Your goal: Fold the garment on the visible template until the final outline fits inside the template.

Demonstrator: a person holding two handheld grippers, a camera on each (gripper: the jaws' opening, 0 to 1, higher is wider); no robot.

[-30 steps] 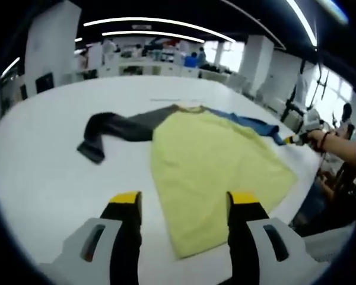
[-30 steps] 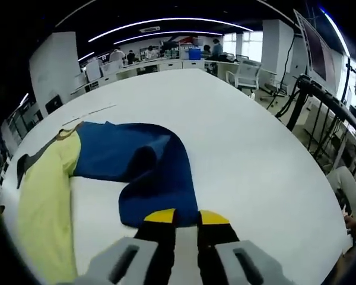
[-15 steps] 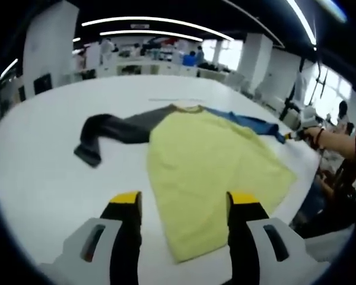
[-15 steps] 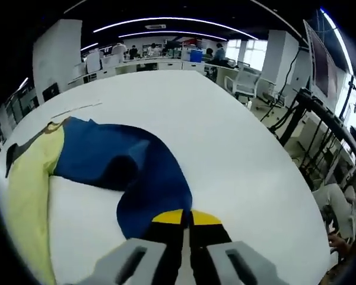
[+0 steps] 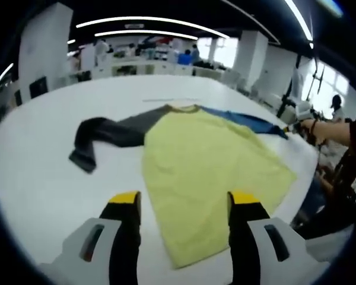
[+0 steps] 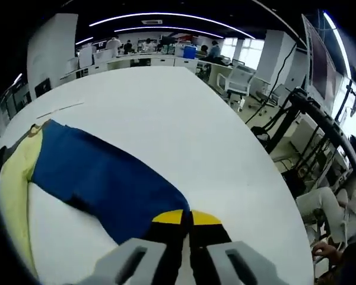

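Here the garment (image 5: 207,166) lay spread on the white counter (image 5: 41,178), yellow body toward the left gripper (image 5: 184,205), grey sleeve (image 5: 110,133) bent out to one side and blue sleeve (image 6: 101,184) drawn out straight on the other. The right gripper (image 6: 186,218) had its fingers clenched on the cuff end of the blue sleeve, yellow tips pressed together with cloth between them; in the left gripper view it showed at the far edge, in a person's hand. The left gripper hovered above the counter near the hem, fingers released and wide apart, holding nothing. Judged step: the sleeve fold, with the blue sleeve pulled taut before being carried inward. Next move would call for swinging the cuff across onto the yellow body and laying it flat without dragging the torso; the left gripper could pin the hem. A thin line (image 5: 169,99) beyond the collar may be a template edge; cannot tell. No containers were on the counter.
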